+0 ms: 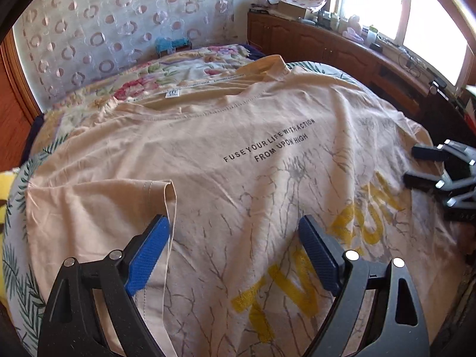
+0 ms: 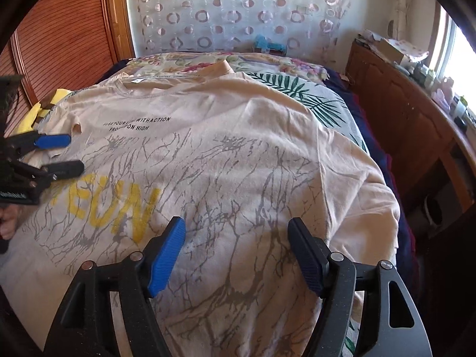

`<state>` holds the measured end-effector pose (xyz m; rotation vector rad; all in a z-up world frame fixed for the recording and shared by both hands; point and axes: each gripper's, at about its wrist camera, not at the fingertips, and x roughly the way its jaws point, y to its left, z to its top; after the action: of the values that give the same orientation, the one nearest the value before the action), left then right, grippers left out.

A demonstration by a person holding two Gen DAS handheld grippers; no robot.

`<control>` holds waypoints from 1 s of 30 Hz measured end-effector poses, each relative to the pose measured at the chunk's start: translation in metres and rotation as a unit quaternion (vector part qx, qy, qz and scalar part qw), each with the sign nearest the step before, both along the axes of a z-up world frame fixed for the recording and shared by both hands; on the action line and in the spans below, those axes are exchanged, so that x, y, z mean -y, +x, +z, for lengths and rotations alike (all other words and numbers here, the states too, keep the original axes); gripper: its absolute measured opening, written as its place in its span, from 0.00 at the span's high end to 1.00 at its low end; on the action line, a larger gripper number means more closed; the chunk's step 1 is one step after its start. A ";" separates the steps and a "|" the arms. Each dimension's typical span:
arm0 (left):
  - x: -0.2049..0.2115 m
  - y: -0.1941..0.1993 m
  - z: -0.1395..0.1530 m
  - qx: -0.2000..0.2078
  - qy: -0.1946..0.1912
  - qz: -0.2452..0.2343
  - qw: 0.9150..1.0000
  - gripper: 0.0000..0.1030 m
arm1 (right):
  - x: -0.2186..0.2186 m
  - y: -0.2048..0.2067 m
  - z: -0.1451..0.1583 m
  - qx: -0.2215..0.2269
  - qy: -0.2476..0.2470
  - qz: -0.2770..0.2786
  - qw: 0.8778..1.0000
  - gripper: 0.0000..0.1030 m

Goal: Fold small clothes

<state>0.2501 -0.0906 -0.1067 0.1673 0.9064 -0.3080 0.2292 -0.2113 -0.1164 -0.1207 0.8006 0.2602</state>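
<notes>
A beige T-shirt (image 1: 238, 136) with black lettering, yellow letters and a grey crack print lies spread front up on the bed, collar at the far end. One sleeve (image 1: 98, 205) is folded inward over the chest. My left gripper (image 1: 235, 223) hovers open over the shirt, its left finger (image 1: 148, 253) beside the folded sleeve's hem, nothing pinched. It also shows at the left edge of the right wrist view as the left gripper (image 2: 74, 153). My right gripper (image 2: 236, 224) stands open above the shirt's (image 2: 238, 154) other side, nothing between its pads; the left wrist view shows the right gripper (image 1: 412, 165) at its right edge.
A leaf-print sheet (image 2: 312, 101) and a floral quilt (image 1: 166, 74) cover the bed under the shirt. A yellow cloth (image 2: 44, 107) lies at the left. A wooden cabinet (image 2: 401, 110) with clutter runs along the right under a window. A circle-patterned curtain (image 2: 238, 9) hangs behind.
</notes>
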 end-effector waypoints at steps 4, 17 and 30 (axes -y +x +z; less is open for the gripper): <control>0.000 -0.002 0.001 0.003 -0.001 -0.004 1.000 0.13 | 0.036 -0.008 0.017 0.015 0.042 -0.027 0.999 0.29; 0.007 0.001 -0.002 -0.006 0.001 -0.016 1.000 0.00 | 0.160 0.005 0.001 -0.017 0.076 -0.157 0.985 0.35; 0.007 0.001 -0.002 -0.006 0.001 -0.016 1.000 0.00 | 0.175 0.019 0.005 -0.026 0.103 -0.124 0.987 0.96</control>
<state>0.2510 -0.0976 -0.1091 0.1821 0.9174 -0.3392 0.2483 -0.3864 -0.1113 0.1799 0.8280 0.1093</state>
